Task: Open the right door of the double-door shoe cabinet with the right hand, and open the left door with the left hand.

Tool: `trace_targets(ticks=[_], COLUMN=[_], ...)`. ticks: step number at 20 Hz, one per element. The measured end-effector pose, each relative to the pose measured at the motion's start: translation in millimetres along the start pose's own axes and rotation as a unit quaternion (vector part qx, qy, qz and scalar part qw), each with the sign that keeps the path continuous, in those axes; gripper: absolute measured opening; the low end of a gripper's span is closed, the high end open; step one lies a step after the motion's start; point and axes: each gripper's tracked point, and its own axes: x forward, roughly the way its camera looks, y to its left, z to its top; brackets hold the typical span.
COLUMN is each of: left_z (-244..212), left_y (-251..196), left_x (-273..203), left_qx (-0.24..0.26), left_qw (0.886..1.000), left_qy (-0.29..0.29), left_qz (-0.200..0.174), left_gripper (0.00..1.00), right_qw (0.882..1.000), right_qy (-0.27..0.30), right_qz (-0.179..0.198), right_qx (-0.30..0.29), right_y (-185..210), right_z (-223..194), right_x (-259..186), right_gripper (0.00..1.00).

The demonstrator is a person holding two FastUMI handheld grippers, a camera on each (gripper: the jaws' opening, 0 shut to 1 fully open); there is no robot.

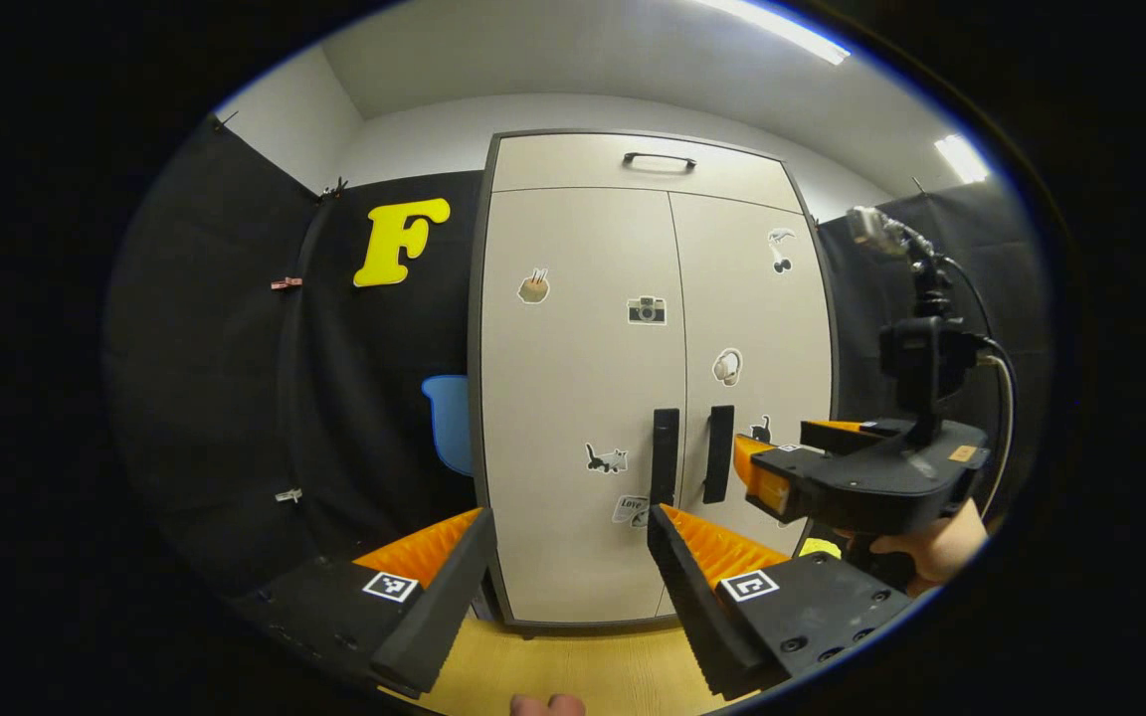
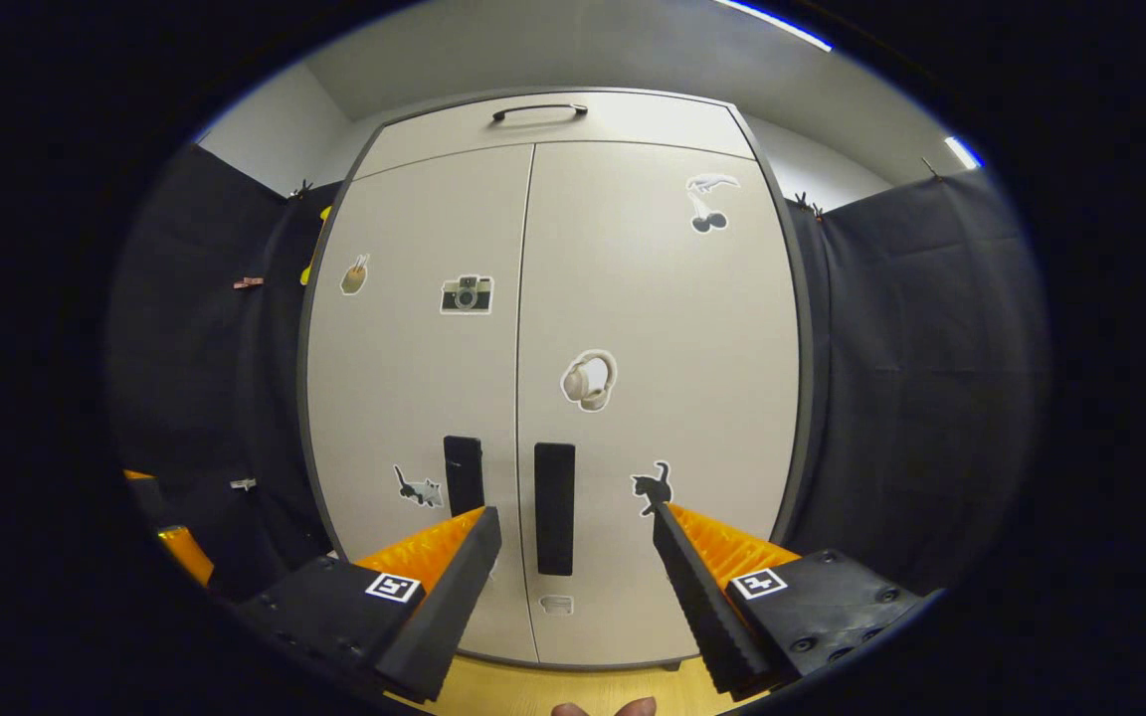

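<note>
Doors [image 2: 553, 378] are closed ahead of you, so you hold the right gripper [image 2: 573, 557] spread wide around the right handle [image 2: 554, 507] for a pull, while your left gripper [image 1: 573, 557], likewise spread, faces the left handle [image 1: 665, 455].

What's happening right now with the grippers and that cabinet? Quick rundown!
Left gripper open, off the doors. Right gripper open, lined up on right handle, no contact. Cabinet doors both shut. Nothing in the way.
</note>
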Motion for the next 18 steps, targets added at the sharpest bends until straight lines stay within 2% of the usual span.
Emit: trace_targets(ticks=[4, 8, 10, 11, 12, 14, 18], left_z=[-4.5, -6.1, -7.6, -10.4, -10.9, -12.2, -14.0], left_y=[2.3, 6.4, 7.6, 8.0, 9.3, 13.4, 17.6], left_x=[3.5, 7.1, 9.4, 9.8, 10.0, 9.9, 11.5], left_qx=[-0.01, -0.014, -0.015, -0.019, -0.022, -0.019, -0.014], left_qw=[1.0, 1.0, 1.0, 1.0, 1.0, 1.0, 1.0], left_qy=[0.006, 0.007, 0.009, 0.011, 0.012, 0.014, 0.016], left_qz=[-0.003, -0.003, -0.006, -0.008, -0.008, -0.006, -0.006], left_gripper=[0.95, 0.95, 0.95, 0.95, 0.95, 0.95, 0.95], right_qw=[1.0, 0.999, 0.999, 0.999, 0.999, 0.999, 0.999], right_qy=[0.026, 0.037, 0.036, 0.039, 0.038, 0.038, 0.031], right_qz=[0.011, 0.009, -0.003, -0.007, -0.01, -0.004, -0.008], right_qx=[-0.009, 0.021, 0.028, 0.028, 0.034, 0.039, 0.01], right_y=[10.4, 13.8, 10.4, 8.1, 8.7, 13.5, 11.2], right_z=[-25.8, -41.6, -43.9, -45.8, -45.5, -45.6, -51.3], right_x=[34.1, 59.4, 71.5, 75.9, 81.1, 86.8, 97.5], right_gripper=[0.96, 0.82, 0.8, 0.59, 0.5, 0.45, 0.43])
